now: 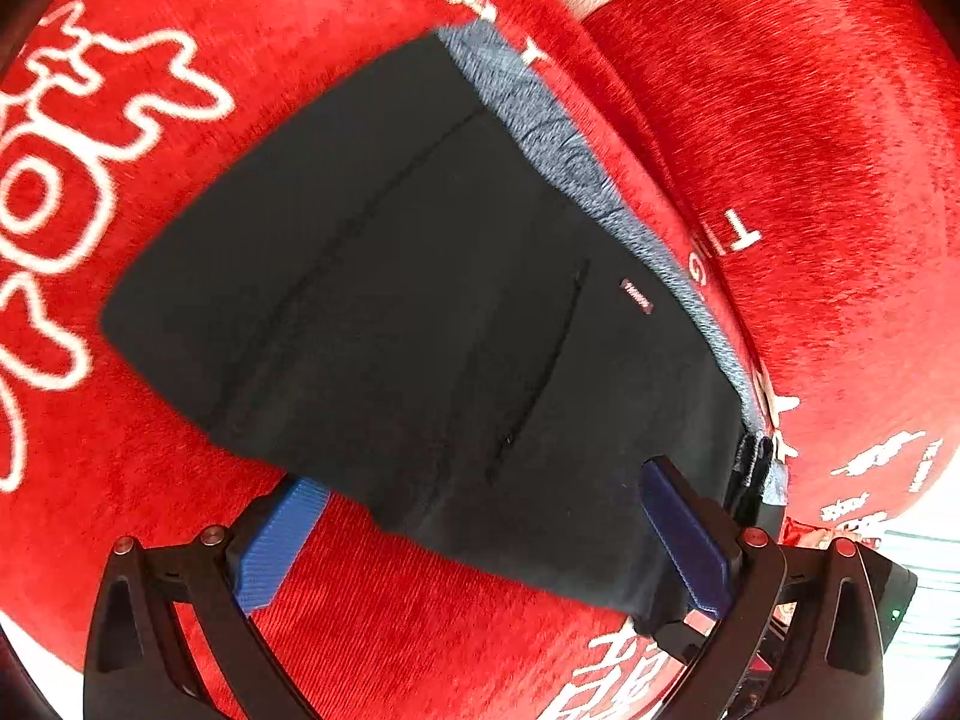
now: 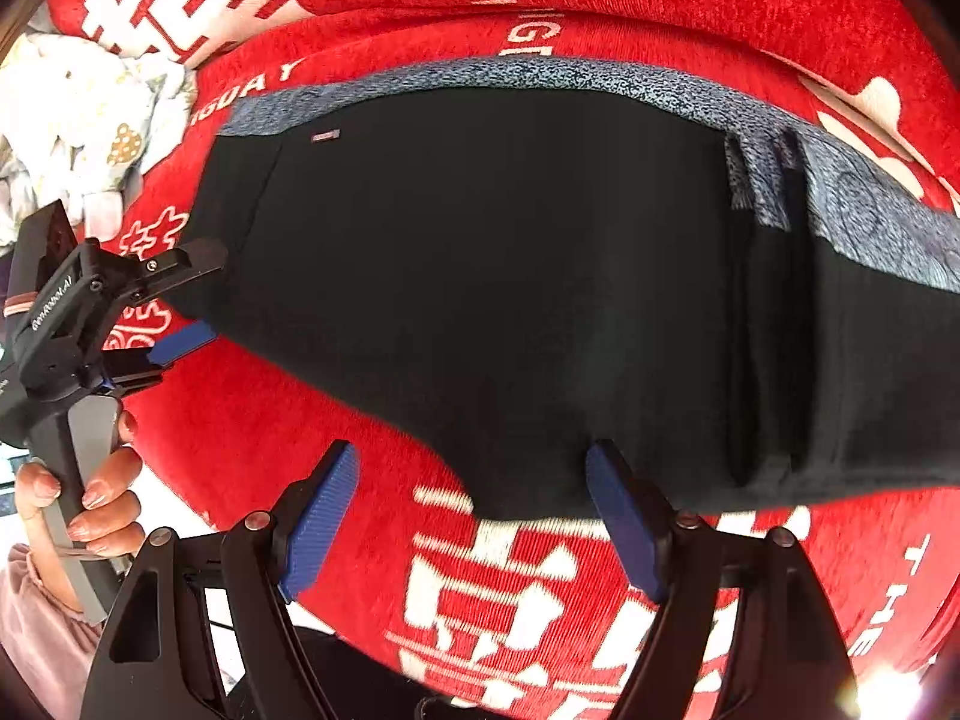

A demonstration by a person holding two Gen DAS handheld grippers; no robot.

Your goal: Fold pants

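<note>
Pants (image 2: pixel 510 300) lie flat on red plush blanket (image 2: pixel 720 18) with white lettering, grey waistband on their far edge. My left gripper (image 1: pixel 486 546) and right gripper (image 2: pixel 474 516) both released, straddling their near hem. Crumpled white cloth (image 2: pixel 78 114) beyond their left end.

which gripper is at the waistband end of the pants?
The left gripper: it sits at the black pants' end by the small label. The right gripper is at their near edge, fingers open.
</note>
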